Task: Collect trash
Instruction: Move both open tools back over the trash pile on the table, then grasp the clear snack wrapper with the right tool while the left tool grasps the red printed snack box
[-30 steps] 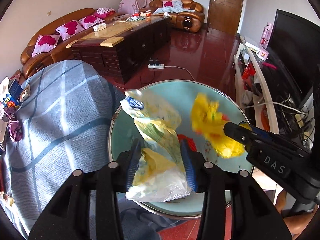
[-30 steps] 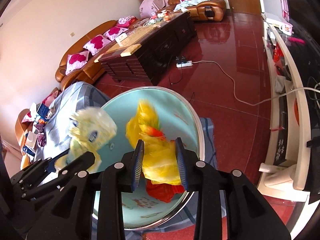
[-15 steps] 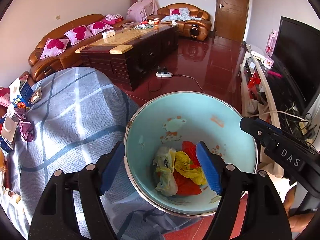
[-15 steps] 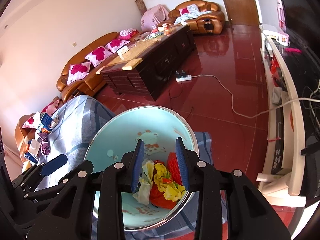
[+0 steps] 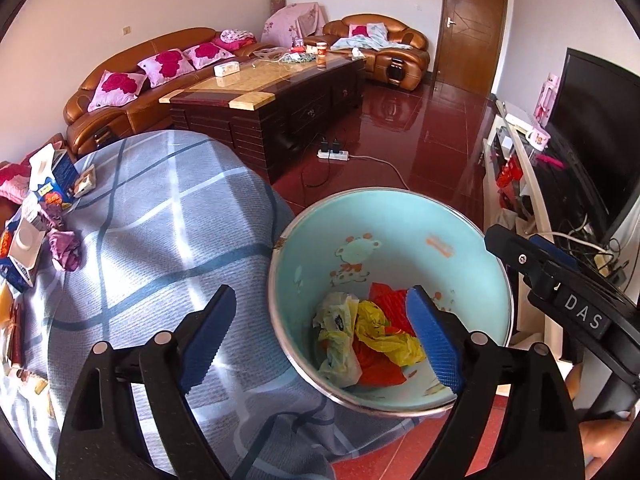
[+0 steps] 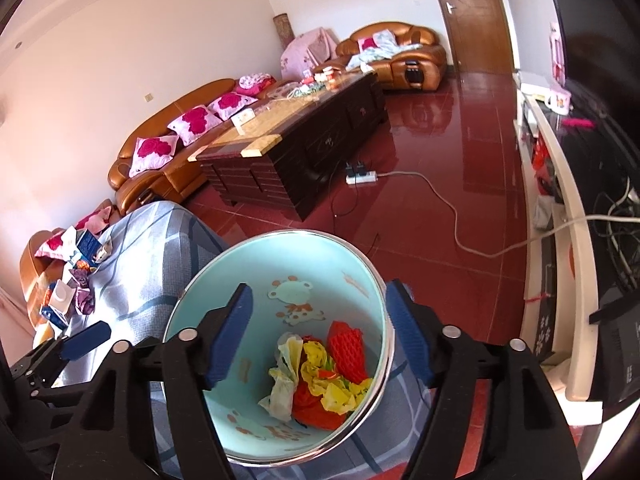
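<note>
A pale blue bin (image 5: 400, 232) (image 6: 256, 264) with a cartoon print stands at the edge of a table under a checked cloth (image 5: 152, 240). Crumpled trash lies at its bottom: a whitish bag (image 5: 336, 320) (image 6: 284, 384), a yellow bag (image 5: 384, 336) (image 6: 336, 392) and red wrappers (image 5: 380, 372) (image 6: 346, 350). My left gripper (image 5: 320, 344) hangs above the bin's near rim, jaws still opening, nothing between them. My right gripper (image 6: 316, 332) hovers over the bin mouth, jaws also opening and empty.
More litter sits at the cloth's far left: blue and white cartons (image 5: 52, 176) and a purple wrapper (image 5: 64, 240). A dark coffee table (image 5: 280, 96), leather sofas (image 5: 132, 92), a power strip with cable (image 5: 332, 155) and a TV unit (image 5: 532, 176) surround the red floor.
Both grippers let go of their bags, the left a whitish one and the right a yellow one. The bags dropped into the bin. Both jaws spread wide and the grippers rose slightly.
</note>
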Motion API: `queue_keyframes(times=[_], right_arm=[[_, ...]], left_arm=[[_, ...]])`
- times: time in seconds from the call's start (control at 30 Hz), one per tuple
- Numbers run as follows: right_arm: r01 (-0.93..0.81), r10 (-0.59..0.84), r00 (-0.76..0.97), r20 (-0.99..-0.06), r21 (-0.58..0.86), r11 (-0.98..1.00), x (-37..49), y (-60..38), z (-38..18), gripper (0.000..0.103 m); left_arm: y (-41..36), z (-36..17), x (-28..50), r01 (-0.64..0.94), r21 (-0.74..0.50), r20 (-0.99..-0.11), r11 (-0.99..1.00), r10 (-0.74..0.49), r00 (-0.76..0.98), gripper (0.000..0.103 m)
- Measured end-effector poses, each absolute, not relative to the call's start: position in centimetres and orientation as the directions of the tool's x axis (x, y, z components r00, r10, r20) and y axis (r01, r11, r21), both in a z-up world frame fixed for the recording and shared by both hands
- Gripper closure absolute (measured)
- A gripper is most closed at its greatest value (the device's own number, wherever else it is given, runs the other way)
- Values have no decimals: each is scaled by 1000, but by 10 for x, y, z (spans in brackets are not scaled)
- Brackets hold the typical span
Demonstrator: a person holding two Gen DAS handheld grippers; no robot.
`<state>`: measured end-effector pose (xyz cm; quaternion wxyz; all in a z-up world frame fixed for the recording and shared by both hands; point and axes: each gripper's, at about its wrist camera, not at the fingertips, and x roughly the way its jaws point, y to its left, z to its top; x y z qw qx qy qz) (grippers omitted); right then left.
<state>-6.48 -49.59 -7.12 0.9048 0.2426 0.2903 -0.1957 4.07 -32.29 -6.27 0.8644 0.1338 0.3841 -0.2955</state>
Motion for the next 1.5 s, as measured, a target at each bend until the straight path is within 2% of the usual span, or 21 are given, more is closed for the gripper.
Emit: queue_keyframes(times=[0.1,0.47,0.67,1.1,1.17,1.33,1.5], right_arm=[[490,-215,755,-620,314,813,-62,-490,-70,28],[403,-179,777,-603,259,878,-52,-456,-49,28],[236,-65,797,-601,211,949,-30,-400,-36,28],[-189,246,748,-616,158,969,36,-232,-30,29],[-237,282,728,-625,156,959,47,-207,-34,30],[-341,371,630,-682,186,922,79,-154,-52,43],[-438,397,554,-732,150,886,102,-111,-70,43]], left_arm=[[-311,-59,41,603,18,-731,797,-401,552,17],[-257,-51,49,560,6,-729,829,-380,570,17],[-199,-47,57,502,-11,-726,865,-352,590,18],[-23,-58,95,172,-23,-736,985,-133,664,18],[0,-62,100,131,-21,-736,991,-104,669,18],[47,-71,112,52,-40,-742,998,-64,668,18],[83,-79,123,17,-65,-745,998,-60,664,18]])
